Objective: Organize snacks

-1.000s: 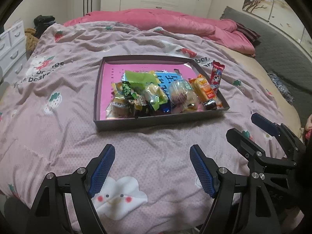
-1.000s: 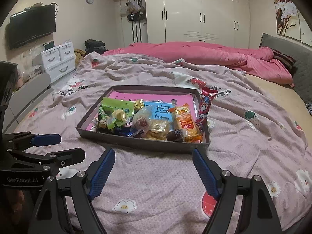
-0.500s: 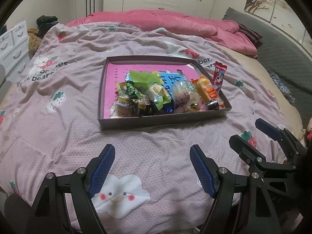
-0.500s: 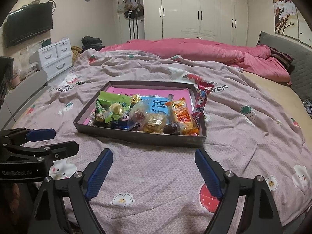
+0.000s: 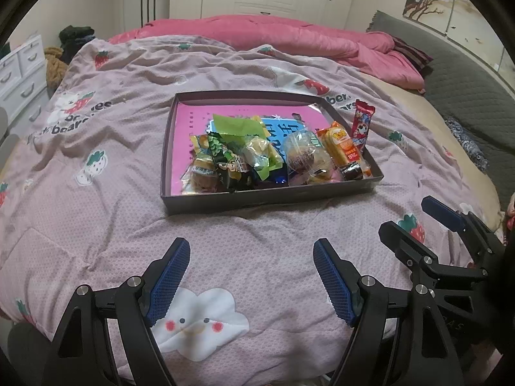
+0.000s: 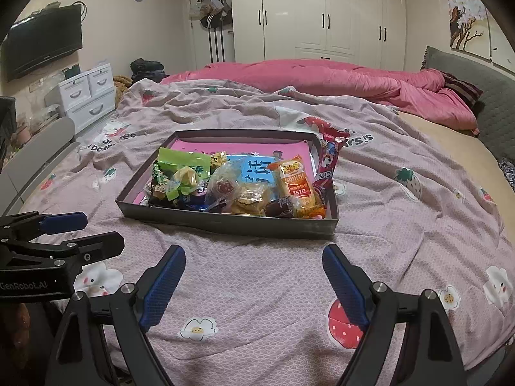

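Left wrist view: left tool (image 5: 249, 276) and right tool (image 5: 418, 215) wide apart, empty, low over bedspread (image 5: 96, 212), angled toward snack tray (image 5: 273, 194).

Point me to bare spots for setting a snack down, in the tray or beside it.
Free: tray far strip and left edge, bare pink floor behind the green packet; quilt between tray and both grippers. Crowded: tray's near half; red packet leans on its right wall.

Readable print on gripper, packet and bedcover

The left gripper (image 6: 64, 228), left of the near fingers, reads "GenRobot.AI"; ahead of them, the orange snack packet (image 6: 294, 183) shows "151" (the characters beside it too small to read) and the bedcover (image 6: 257, 276) reads "bear".
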`<state>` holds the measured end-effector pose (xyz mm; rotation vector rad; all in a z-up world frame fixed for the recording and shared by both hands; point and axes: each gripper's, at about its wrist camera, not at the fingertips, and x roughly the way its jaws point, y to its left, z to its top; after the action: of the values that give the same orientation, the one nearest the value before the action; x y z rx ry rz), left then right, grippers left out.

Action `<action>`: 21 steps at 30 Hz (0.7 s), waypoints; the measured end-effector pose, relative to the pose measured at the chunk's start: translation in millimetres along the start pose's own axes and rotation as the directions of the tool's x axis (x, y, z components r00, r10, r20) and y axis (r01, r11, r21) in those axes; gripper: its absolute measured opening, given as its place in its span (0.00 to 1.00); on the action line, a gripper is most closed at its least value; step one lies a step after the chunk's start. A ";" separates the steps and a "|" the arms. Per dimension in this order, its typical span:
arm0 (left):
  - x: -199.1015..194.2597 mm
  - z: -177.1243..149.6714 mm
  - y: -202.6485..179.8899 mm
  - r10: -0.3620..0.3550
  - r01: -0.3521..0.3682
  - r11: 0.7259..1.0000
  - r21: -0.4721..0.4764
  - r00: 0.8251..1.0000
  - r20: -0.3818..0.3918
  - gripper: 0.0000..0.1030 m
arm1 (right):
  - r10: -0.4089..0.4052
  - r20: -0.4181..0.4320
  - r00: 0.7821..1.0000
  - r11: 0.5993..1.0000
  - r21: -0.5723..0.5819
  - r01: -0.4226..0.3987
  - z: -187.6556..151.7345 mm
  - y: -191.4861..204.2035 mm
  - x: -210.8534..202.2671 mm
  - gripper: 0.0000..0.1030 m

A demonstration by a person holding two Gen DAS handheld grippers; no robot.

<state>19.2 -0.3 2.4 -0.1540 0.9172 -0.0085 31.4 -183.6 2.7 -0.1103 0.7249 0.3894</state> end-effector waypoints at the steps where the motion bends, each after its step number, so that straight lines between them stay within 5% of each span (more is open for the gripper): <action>1: 0.2 0.3 0.0 -0.001 0.001 1.000 0.000 1.000 -0.001 0.78 | 0.000 0.000 1.000 1.000 0.003 0.000 -0.1 -0.4 0.2 0.85; 21: -2.5 -0.6 0.8 0.007 -0.007 1.000 0.007 1.000 0.009 0.78 | 0.000 -0.011 1.000 1.000 0.020 0.000 -3.3 -4.3 5.3 0.88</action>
<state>17.2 0.6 3.9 -0.1444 0.9083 -0.0039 34.7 -186.7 -3.4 -0.0941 0.7393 0.3816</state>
